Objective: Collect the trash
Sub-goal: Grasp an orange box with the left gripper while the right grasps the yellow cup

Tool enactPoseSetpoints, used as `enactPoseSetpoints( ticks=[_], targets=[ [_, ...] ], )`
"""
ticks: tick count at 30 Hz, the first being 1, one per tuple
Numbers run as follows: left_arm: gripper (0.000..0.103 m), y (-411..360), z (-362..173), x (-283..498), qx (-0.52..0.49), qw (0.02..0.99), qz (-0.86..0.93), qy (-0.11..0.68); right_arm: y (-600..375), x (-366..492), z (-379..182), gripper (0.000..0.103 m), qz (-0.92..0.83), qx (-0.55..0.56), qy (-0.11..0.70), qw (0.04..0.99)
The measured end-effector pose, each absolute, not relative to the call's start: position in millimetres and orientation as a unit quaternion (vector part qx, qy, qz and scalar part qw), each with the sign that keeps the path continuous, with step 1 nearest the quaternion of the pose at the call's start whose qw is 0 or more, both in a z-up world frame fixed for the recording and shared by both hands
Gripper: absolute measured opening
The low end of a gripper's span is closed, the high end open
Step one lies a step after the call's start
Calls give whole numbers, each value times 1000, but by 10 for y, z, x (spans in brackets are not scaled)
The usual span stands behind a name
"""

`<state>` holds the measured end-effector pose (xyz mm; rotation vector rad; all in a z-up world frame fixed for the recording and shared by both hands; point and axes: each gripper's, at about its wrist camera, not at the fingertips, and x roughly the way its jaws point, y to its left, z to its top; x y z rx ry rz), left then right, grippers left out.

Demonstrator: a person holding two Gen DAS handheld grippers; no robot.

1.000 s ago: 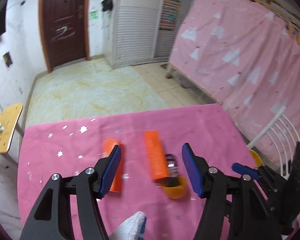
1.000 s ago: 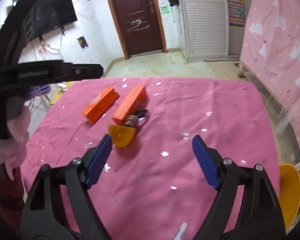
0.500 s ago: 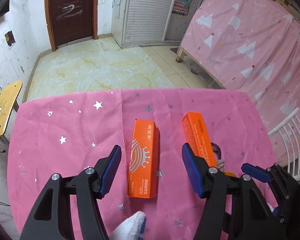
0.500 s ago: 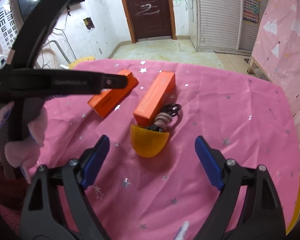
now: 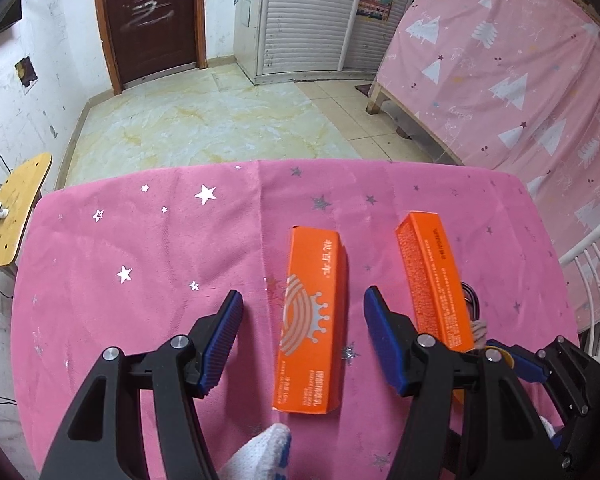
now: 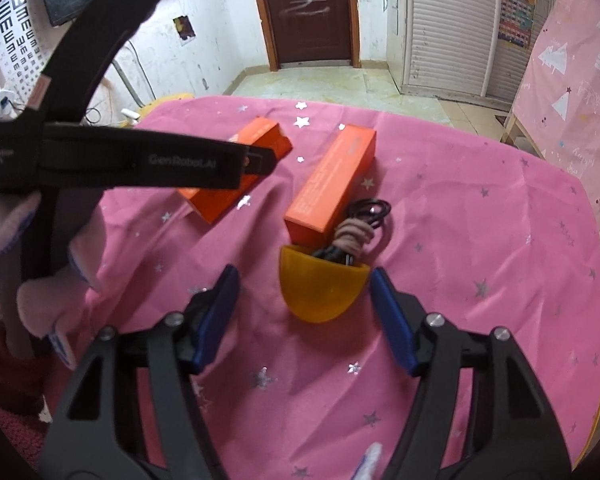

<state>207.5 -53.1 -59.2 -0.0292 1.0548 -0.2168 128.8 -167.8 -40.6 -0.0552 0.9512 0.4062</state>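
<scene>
Only the right wrist view shows the yellow half-shell (image 6: pixel 323 293) holding a dark coiled cord (image 6: pixel 370 212). Two orange cartons lie on the pink-clothed worktop (image 5: pixel 140 248). The left gripper (image 5: pixel 303 338) spreads its fingers wide astride the left carton (image 5: pixel 312 320); the right gripper (image 6: pixel 303 316), equally wide, frames the shell beside the other carton (image 6: pixel 332 188), holding nothing.

right hand-held gripper (image 6: pixel 303 308) spread wide, yellow bowl (image 6: pixel 323 290) between fingers
</scene>
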Motion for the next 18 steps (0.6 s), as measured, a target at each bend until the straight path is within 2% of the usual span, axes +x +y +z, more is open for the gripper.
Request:
enactPoseSetpoints(
  ticks=[2,3,4,7,10,14,18],
  targets=[
    [54,-544,-596,2077,-12,859,-103,501,-1694,1292,-394,51,190,-23,453,871],
    [51,-552,-598,2076,-10,860,-103,500,-1715,1300,-390,43,188,-20,453,871],
    [41,-564,-594,2076,-8,862,-99,498,-1729,1303,-388,39,187,-20,453,871],
    [25,-566,-596,2059,-4,864,-95,494,-1749,1279,-393,39,190,-19,454,870],
    [19,-559,-601,2045,-4,866,-91,492,-1756,1237,-379,39,197,-24,456,868],
    [17,-558,-604,2002,-5,867,-92,490,-1764,1080,-366,39,229,-11,467,854],
    [16,-505,-593,1964,-17,864,-94,495,-1970,1001,-362,39,296,92,479,821]
  ],
)
